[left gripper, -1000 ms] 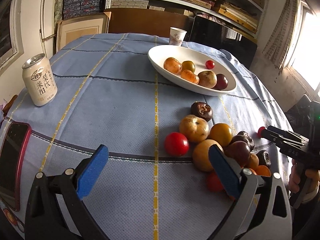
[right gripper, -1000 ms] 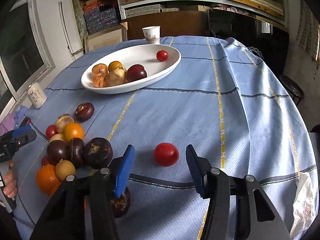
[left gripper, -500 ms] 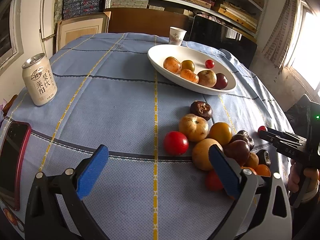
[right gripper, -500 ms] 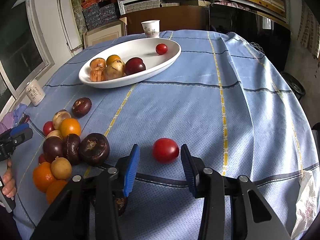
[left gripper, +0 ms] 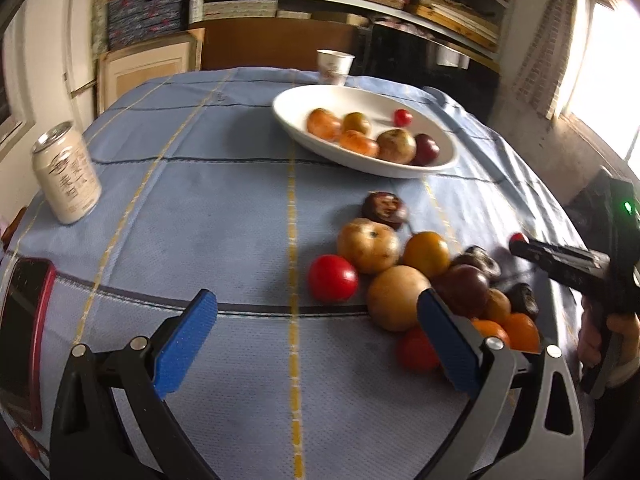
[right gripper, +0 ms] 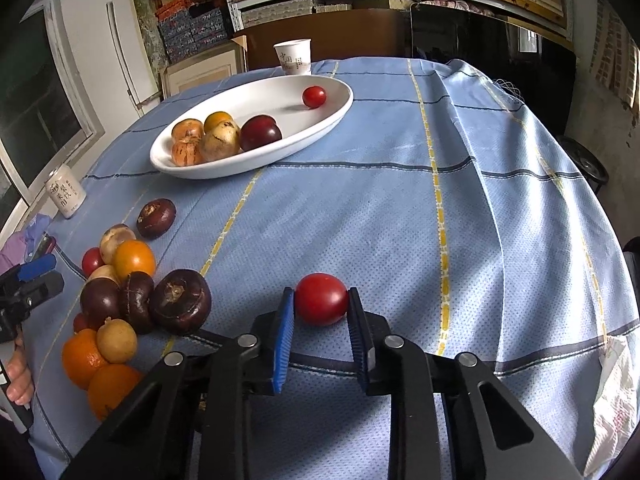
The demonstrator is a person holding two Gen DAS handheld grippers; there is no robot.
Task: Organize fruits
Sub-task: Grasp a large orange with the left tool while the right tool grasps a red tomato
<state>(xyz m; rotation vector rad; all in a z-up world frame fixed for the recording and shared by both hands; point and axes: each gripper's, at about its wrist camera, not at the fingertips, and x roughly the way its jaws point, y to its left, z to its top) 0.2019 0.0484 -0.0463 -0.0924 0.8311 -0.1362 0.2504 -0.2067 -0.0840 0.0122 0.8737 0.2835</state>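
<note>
My right gripper [right gripper: 320, 293] is shut on a red tomato [right gripper: 321, 300] that rests on the blue tablecloth, both blue pads pressing its sides. Left of it lies a pile of fruit [right gripper: 132, 260]: oranges, dark mangosteens, yellow-brown fruits and small tomatoes. A white oval dish [right gripper: 336, 116] at the back holds several fruits and one small tomato. My left gripper [left gripper: 316, 302] hangs open over bare cloth, its right finger beside the pile of fruit [left gripper: 384, 244]. In the left wrist view the right gripper [left gripper: 520, 245] comes in from the right with the tomato at its tip.
A drink can [left gripper: 66, 178] stands at the left, a phone in a red case [left gripper: 22, 344] lies at the near-left edge, and a paper cup [left gripper: 334, 66] stands behind the white dish [left gripper: 288, 120]. A white plastic bag [right gripper: 612, 400] hangs at the right table edge. Shelves fill the back wall.
The right gripper's jaws have drawn in from wide apart and now clamp the red tomato. The left gripper stays open, with only a slight roll of its view.
</note>
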